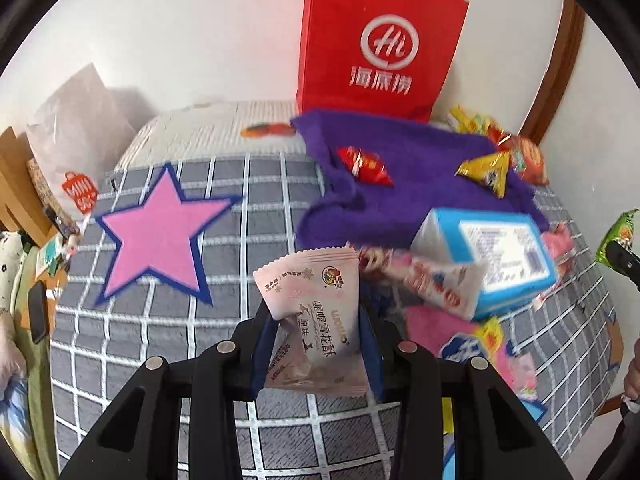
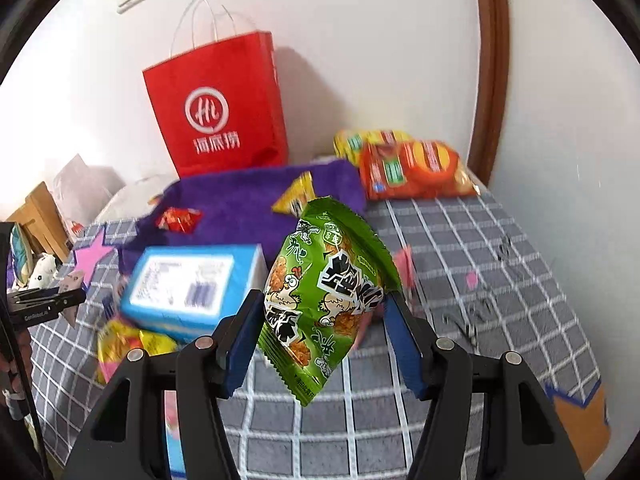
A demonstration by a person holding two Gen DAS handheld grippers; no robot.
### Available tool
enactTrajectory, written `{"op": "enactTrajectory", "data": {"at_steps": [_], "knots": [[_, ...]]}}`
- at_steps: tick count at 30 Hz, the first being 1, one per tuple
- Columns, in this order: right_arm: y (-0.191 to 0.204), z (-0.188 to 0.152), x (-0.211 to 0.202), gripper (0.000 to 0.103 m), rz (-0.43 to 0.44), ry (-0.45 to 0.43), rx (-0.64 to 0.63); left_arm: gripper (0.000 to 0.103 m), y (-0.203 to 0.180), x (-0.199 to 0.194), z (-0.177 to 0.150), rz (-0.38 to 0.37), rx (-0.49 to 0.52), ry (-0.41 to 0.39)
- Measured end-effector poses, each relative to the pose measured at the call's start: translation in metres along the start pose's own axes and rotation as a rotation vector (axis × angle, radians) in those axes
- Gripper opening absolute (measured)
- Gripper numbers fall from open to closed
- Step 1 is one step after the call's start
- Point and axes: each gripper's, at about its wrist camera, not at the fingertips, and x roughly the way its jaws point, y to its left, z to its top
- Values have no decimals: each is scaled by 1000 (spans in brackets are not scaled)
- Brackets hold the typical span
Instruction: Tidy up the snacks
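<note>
Your left gripper (image 1: 316, 344) pinches the pink packet (image 1: 314, 320); your right gripper (image 2: 324, 328) clamps the green packet (image 2: 326, 300) slantwise, so its glossy film could slip free.

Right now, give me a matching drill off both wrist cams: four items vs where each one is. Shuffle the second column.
Items
1. pink snack packet
2. green snack packet
3. red candy
4. red paper bag

Places
A. standing against the wall
B. lying on the purple cloth
C. clamped in the left gripper
D. clamped in the right gripper

Pairs: 1-C, 2-D, 3-B, 4-A
</note>
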Motion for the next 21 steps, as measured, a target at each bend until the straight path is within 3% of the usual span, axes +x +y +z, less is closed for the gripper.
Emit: {"op": "enactTrajectory", "data": {"at_steps": [11,21], "knots": [[12,50,10,60,3,-11,-24,37,-25,-24,54,-9,33,-86],[10,95,32,60,55,-6,-14,37,-50,-21,108,-18,67,-146]]}}
